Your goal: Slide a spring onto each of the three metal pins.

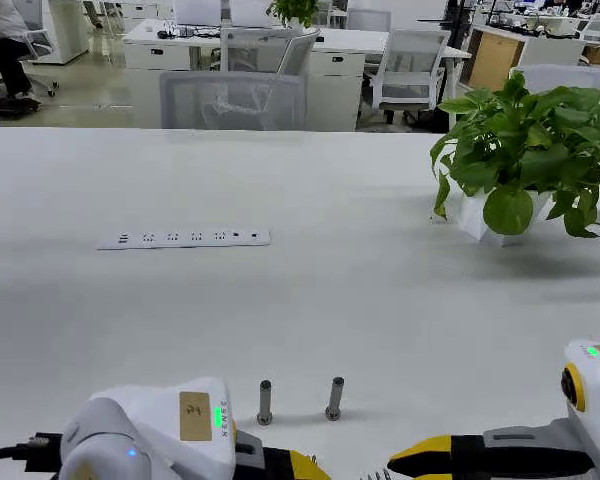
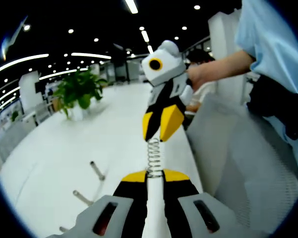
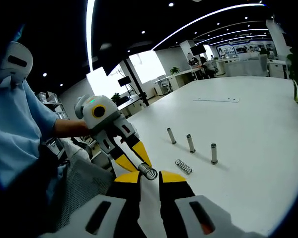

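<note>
While the left gripper [image 2: 154,174] pinches one end of a spring [image 2: 154,156] with its jaws nearly shut, the right gripper [image 2: 158,138] seems to pinch the other end, jaws narrow too, though that end is small and hard to see. Three pins [image 3: 190,143] stand bare on the table [image 1: 380,300], and a second spring [image 3: 184,166] lies near them. If both pull, the held spring could stretch, or pop loose and roll away. A bump could tip a pin.

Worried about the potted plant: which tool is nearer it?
Right. The right tool is roughly in front of the potted plant; the left tool is farther left.
</note>
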The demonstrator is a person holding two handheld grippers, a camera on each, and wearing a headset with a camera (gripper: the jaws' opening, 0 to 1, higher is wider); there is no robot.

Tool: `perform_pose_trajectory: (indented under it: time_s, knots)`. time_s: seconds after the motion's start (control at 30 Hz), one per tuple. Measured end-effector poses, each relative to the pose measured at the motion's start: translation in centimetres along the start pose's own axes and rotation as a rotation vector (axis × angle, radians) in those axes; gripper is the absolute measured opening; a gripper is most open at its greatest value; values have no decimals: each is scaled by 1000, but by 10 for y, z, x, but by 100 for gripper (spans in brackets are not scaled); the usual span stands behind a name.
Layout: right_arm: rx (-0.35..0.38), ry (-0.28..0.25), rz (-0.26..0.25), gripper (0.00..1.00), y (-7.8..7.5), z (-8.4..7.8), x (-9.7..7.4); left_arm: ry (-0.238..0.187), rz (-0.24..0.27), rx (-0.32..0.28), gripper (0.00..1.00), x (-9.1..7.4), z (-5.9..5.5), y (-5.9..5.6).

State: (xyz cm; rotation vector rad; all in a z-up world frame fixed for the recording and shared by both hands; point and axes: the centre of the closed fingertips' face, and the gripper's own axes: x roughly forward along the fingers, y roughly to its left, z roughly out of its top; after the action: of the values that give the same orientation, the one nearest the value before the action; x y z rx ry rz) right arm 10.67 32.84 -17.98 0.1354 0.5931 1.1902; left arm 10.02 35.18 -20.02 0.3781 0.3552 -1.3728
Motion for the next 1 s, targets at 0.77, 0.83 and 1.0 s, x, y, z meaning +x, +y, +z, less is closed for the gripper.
perform_pose_trajectory:
  time_s: [0.77,0.83,1.0]
  knots:
    - [-28,19,5,12,8,1,1,9,-12,-8,10,2,0,-5]
    - [-53,24,-5,12,9,3,1,11,-12,-15,10,3,0,-6]
    - [-113,49,-22,12,12,6,2,16,-12,-35,10,5,-1,-6]
